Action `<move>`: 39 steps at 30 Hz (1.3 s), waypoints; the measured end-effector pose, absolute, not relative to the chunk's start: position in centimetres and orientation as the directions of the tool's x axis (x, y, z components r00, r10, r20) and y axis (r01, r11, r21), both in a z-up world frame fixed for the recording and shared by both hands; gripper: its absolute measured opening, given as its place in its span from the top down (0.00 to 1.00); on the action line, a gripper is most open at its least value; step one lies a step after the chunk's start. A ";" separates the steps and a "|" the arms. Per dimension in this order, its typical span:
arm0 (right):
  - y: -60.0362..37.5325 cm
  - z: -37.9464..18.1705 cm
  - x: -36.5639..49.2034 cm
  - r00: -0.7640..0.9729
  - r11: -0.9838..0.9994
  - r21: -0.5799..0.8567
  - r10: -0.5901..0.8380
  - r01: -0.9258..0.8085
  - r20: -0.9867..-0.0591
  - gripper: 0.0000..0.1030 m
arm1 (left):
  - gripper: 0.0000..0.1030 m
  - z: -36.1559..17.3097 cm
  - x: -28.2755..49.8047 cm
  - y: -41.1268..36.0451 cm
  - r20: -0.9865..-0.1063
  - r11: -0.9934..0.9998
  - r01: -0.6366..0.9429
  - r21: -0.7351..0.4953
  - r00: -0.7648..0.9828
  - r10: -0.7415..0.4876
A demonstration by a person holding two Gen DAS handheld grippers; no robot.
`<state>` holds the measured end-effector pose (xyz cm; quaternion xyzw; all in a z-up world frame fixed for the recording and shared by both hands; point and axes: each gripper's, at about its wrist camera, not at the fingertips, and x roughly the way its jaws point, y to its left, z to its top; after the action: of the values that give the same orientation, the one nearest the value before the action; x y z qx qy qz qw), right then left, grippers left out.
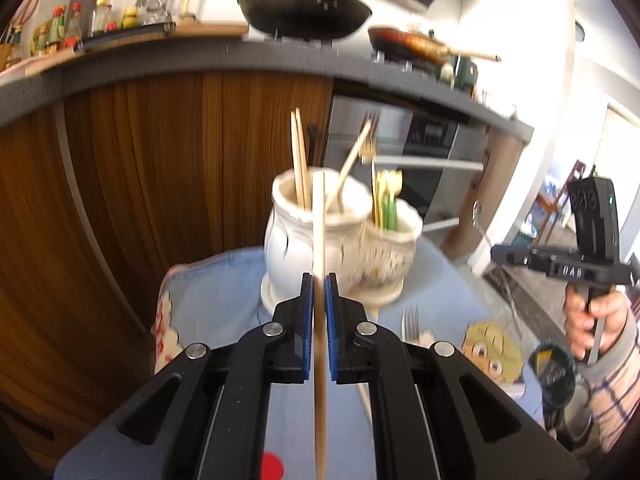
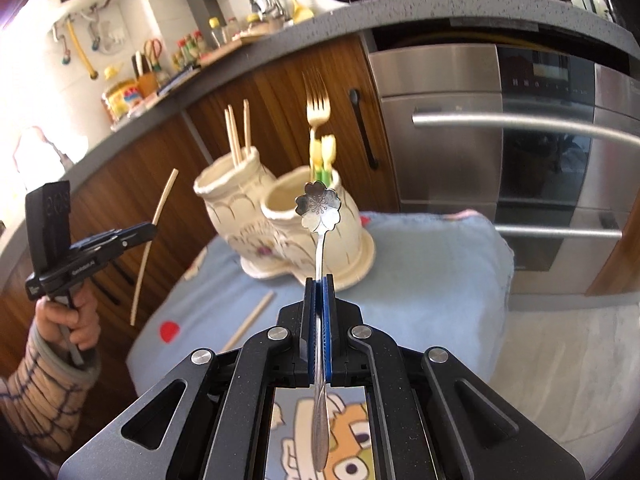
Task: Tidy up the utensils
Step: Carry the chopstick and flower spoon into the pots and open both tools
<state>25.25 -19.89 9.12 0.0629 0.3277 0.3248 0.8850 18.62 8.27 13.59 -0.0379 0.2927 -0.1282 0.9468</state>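
Left gripper [image 1: 319,280]: clamped on a wooden chopstick [image 1: 319,240], held upright before the twin ceramic holder [image 1: 340,248]. Right gripper [image 2: 319,282]: clamped on a flower-bowled spoon [image 2: 319,208]. Holder stood on blue cloth [image 2: 420,264]; loose chopstick [image 2: 250,320] laid beside it.

Glossy ceramic holder [image 2: 280,216], shiny metal spoon [image 2: 319,205], matt wooden chopstick [image 1: 319,240].
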 end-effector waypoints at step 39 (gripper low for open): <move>-12.1 12.9 35.1 0.753 0.774 0.300 0.623 -0.557 -0.211 0.96 | 0.94 17.2 29.9 7.8 -0.155 0.965 0.101 -0.241 0.978 -0.141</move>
<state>35.09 -12.12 12.88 0.1097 0.1512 0.3174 0.9297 29.92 7.83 17.18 -0.1164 0.0859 -0.0611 0.9876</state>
